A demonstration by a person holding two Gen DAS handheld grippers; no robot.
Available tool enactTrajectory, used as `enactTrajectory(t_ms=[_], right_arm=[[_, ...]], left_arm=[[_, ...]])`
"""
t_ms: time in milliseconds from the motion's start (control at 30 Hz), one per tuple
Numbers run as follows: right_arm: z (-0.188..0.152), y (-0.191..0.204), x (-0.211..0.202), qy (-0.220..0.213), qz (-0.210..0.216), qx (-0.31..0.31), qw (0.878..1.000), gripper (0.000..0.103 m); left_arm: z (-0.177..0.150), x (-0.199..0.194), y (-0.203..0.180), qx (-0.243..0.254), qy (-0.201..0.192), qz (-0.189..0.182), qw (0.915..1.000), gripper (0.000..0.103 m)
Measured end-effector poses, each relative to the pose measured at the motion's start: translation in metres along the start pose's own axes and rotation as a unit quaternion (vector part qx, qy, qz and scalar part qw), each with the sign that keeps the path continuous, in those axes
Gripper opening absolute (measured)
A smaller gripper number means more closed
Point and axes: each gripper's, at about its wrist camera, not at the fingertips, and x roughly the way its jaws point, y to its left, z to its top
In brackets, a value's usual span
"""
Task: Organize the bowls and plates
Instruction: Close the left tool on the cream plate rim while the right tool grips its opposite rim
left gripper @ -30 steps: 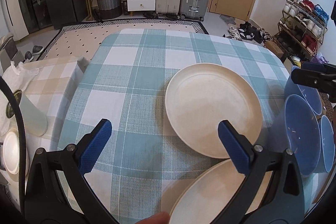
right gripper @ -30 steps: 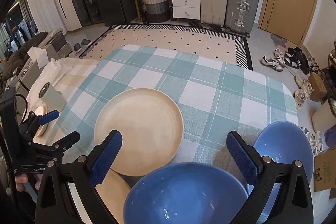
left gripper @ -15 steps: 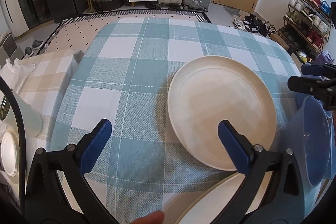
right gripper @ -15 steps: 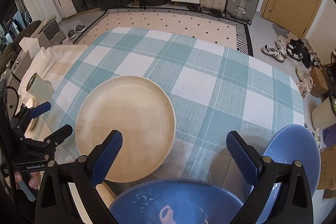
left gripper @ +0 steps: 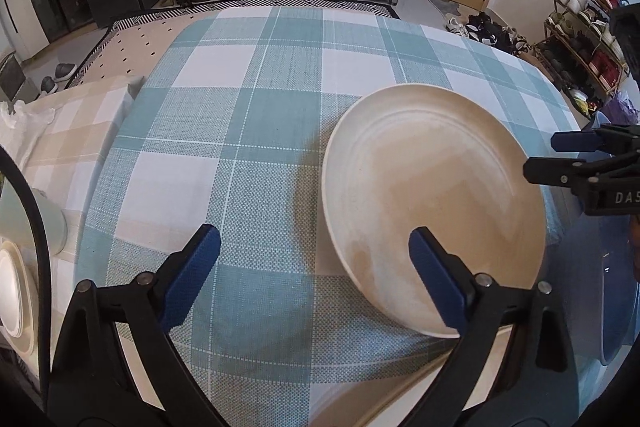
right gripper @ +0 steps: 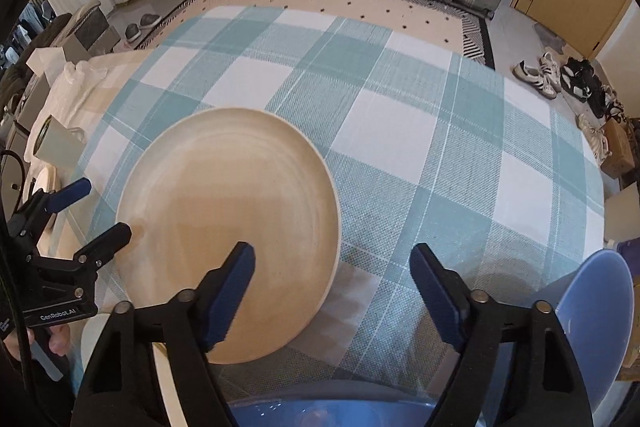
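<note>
Barely started, by my read: nothing is stacked or grouped yet. Cream plate [left gripper: 436, 187] lies flat on the surface [left gripper: 248, 99], toward the near right side on the checked cloth, on its own. A second cream plate [left gripper: 400, 395] sits at the near edge, mostly cut off under the tools. Blue bowl [right gripper: 600, 323] is at the near right corner, another blue bowl [right gripper: 332, 415] right at the near edge below the right tool; whether they touch I can't tell. Left tool [left gripper: 314, 271] is over the near edge, jaws wide, nothing between the pads; its right finger overlaps the plate's near rim in view, contact unclear. Its jaws have just narrowed slightly. Right tool [right gripper: 332, 291] is also unclenched and empty; its jaws have just been closing, with the plate's right rim and bare cloth showing in the gap, gripping nothing. Likely next: a first pick, plate onto plate, bowl into bowl. All of that remains.
</note>
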Motion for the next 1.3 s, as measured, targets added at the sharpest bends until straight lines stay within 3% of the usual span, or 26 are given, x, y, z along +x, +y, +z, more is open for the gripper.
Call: enactTrajectory(t_ms=[233,333,467,600,700,1000,1300], right_arm=[[0.003,0.006,0.015,0.015,0.000,-0.013,1.000,0.069],[0.004,0.007,0.020,0.022,-0.001,-0.015,1.000,0.061],[0.004,0.007,0.027,0.030,-0.003,-0.015,0.999,0.046],[0.003,0.007,0.028,0.030,-0.010,-0.017,0.999,0.029],[0.002,0.007,0.027,0.029,-0.013,-0.022,0.999,0.022],[-0.004,0.010,0.024,0.028,-0.032,-0.035,0.998,0.011],[-0.009,0.013,0.020,0.018,-0.042,-0.045,0.998,0.010]], left_arm=[[-0.002,0.007,-0.005,0.006,0.011,-0.010,0.9999,0.084],[-0.003,0.009,-0.007,0.009,0.017,-0.011,0.9998,0.074],[-0.006,0.010,-0.008,0.009,0.022,-0.016,0.9996,0.068],[-0.007,0.010,-0.009,0.013,0.029,-0.017,0.9993,0.049],[-0.010,0.010,-0.012,0.023,0.035,-0.017,0.9990,0.036],[-0.013,0.009,-0.019,0.037,0.037,-0.028,0.9983,0.019],[-0.010,0.002,-0.025,0.049,0.018,-0.009,0.9986,0.018]])
